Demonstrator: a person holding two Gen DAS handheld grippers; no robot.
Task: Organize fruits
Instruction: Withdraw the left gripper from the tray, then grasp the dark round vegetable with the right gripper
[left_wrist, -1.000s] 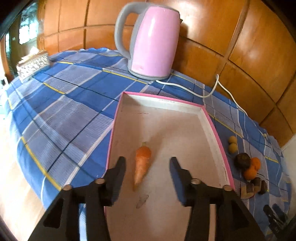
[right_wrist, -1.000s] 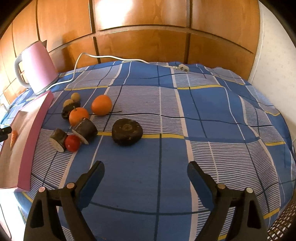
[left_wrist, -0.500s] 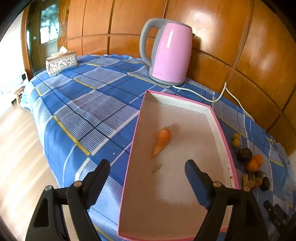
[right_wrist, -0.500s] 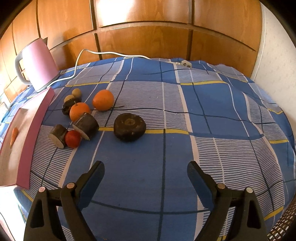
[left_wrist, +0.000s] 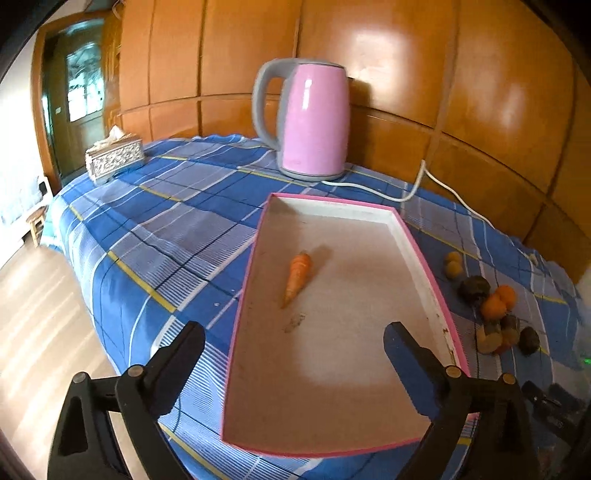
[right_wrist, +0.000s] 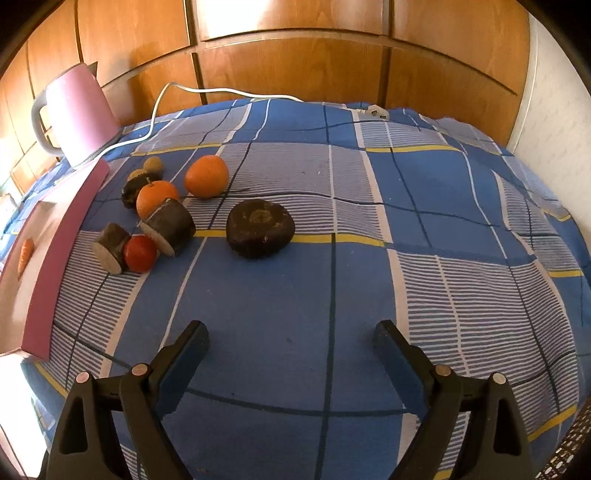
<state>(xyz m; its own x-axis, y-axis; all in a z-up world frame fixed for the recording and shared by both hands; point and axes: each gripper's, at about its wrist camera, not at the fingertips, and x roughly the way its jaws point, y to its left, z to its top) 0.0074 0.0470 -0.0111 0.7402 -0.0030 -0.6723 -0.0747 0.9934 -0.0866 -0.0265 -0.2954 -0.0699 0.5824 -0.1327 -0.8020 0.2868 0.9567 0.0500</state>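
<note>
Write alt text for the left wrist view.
A carrot lies alone in a pink tray on a blue plaid cloth, beyond the open, empty left gripper. A pink kettle stands behind; other produce sits right of the tray.

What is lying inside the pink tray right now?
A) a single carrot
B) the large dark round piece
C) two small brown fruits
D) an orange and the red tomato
A: the left wrist view shows only the carrot on the floor of the pink tray, while the oranges, tomato and dark pieces sit on the blue cloth beside it.
</note>
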